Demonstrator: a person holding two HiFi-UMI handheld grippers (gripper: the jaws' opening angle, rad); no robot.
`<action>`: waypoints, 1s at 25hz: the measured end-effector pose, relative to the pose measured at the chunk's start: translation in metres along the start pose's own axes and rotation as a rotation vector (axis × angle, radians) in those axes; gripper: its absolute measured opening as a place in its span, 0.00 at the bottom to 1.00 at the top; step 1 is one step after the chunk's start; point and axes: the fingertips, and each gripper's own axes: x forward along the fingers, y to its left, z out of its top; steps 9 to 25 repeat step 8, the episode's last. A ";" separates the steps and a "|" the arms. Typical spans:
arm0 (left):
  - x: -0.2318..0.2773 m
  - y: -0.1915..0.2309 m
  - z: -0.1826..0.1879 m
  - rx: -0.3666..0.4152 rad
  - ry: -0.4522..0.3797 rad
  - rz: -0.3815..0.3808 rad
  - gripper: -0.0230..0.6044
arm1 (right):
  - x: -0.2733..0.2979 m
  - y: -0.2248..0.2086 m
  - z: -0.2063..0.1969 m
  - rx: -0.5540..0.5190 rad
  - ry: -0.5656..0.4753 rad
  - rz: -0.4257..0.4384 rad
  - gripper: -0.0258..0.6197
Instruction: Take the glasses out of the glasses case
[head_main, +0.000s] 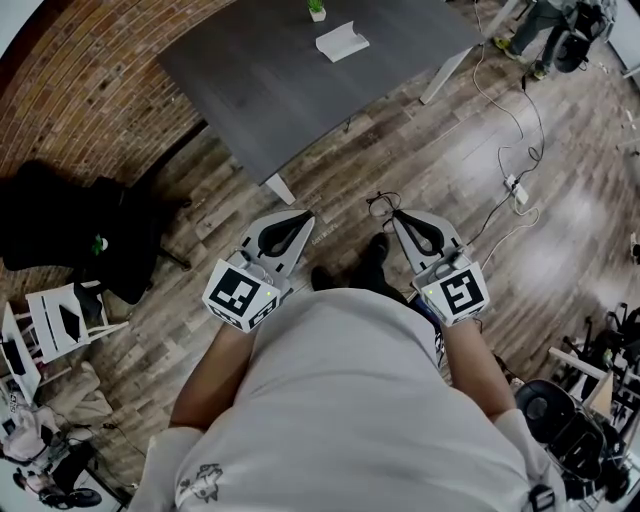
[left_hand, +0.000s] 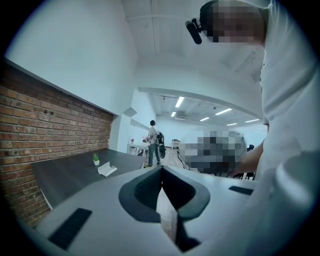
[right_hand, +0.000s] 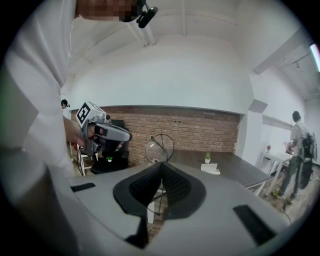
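My right gripper (head_main: 397, 214) is shut on thin dark wire-framed glasses (head_main: 381, 204), which stick out past its tips over the wooden floor. In the right gripper view one round lens (right_hand: 160, 147) stands upright just above the closed jaws (right_hand: 161, 164). My left gripper (head_main: 309, 216) is shut with nothing between its jaws (left_hand: 161, 168); the right gripper view also catches it (right_hand: 102, 131) at the left. The open white glasses case (head_main: 342, 41) lies on the dark table, far from both grippers, and shows small as the case (left_hand: 107, 170) and the case (right_hand: 210, 169).
The dark grey table (head_main: 280, 90) stands ahead with a small potted plant (head_main: 316, 9). A black office chair (head_main: 85, 235) is at the left. Cables and a power strip (head_main: 517, 188) lie on the floor at the right. A person (left_hand: 153, 142) stands far off.
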 end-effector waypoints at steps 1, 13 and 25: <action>0.001 0.001 0.000 -0.001 0.001 0.001 0.05 | 0.001 0.001 0.000 0.003 -0.002 0.007 0.06; 0.006 -0.002 0.000 0.001 0.001 0.007 0.05 | -0.002 -0.001 -0.001 0.017 -0.008 0.015 0.06; 0.006 -0.002 0.000 0.001 0.001 0.007 0.05 | -0.002 -0.001 -0.001 0.017 -0.008 0.015 0.06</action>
